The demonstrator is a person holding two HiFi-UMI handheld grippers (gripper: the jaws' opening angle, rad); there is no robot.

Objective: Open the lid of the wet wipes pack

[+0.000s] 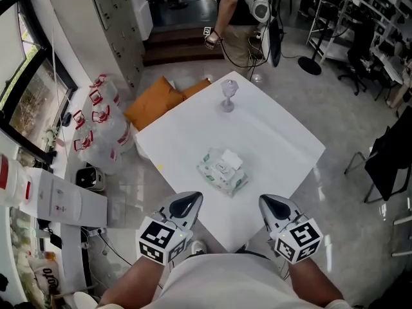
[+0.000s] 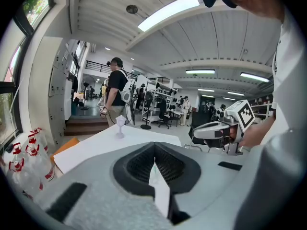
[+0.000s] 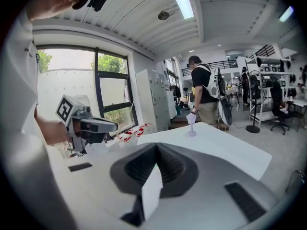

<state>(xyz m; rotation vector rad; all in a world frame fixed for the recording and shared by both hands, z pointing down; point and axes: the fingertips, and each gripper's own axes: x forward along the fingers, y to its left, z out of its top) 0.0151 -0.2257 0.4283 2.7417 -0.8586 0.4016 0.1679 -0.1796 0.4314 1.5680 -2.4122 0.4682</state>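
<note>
The wet wipes pack (image 1: 217, 174), white and green, lies near the middle of the white table (image 1: 283, 140). A white flap (image 1: 230, 159) stands up from the top of the pack; I cannot tell whether it is the lid or a wipe. My left gripper (image 1: 191, 202) and right gripper (image 1: 271, 204) hover side by side over the table's near corner, short of the pack and apart from it. Both are shut with nothing between the jaws. The left gripper (image 2: 154, 145) and the right gripper (image 3: 156, 147) hide the pack in their own views.
A small clear goblet (image 1: 228, 96) stands at the table's far corner. Orange flat pieces (image 1: 154, 100) and wrapped bottles (image 1: 96, 129) lie on the floor to the left. A person (image 1: 233, 15) stands beyond the table. A dark chair (image 1: 388, 159) is to the right.
</note>
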